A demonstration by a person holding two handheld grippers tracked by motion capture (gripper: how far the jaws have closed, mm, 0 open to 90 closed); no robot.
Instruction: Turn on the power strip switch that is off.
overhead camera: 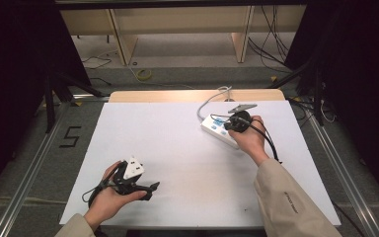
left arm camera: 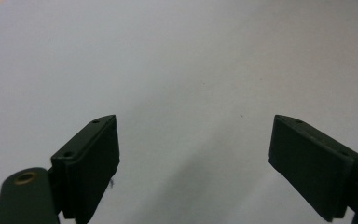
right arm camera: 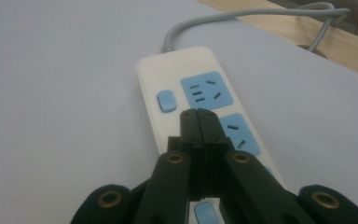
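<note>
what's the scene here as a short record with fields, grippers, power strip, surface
surface: white table top
power strip: white power strip with blue sockets and blue switches, lying flat at the far right of the table
cable: grey cable runs from the strip's far end off the back edge
right gripper: right gripper with jaws shut together, above the strip's middle, tips near a blue switch; contact cannot be told
left gripper: left gripper with jaws wide apart, nothing between them, over bare table at the near left
</note>
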